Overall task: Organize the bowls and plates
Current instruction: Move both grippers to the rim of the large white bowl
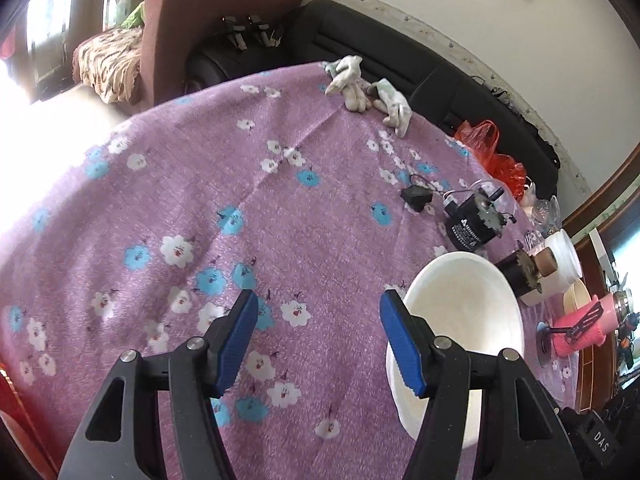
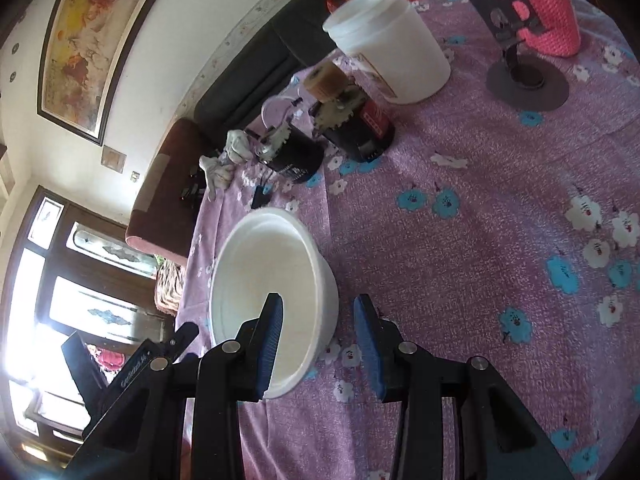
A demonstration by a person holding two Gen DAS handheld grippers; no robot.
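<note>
A white bowl point(image 1: 456, 320) stands upright on the purple flowered tablecloth point(image 1: 240, 220). My left gripper point(image 1: 316, 340) is open and empty, over the cloth just left of the bowl; its right finger overlaps the bowl's near rim. In the right wrist view the same bowl point(image 2: 276, 264) sits at centre left. My right gripper point(image 2: 318, 344) is open, with its left finger point(image 2: 270, 336) inside the bowl and its right finger outside, straddling the bowl's near wall. I see no plates.
A white plastic tub point(image 2: 390, 44), two black motor-like parts point(image 2: 356, 128), a pink knitted item on a black stand point(image 2: 532, 28), white gloves point(image 1: 360, 84) and a red bag point(image 1: 492, 148) crowd the table's far side. A dark sofa point(image 1: 360, 40) lies behind.
</note>
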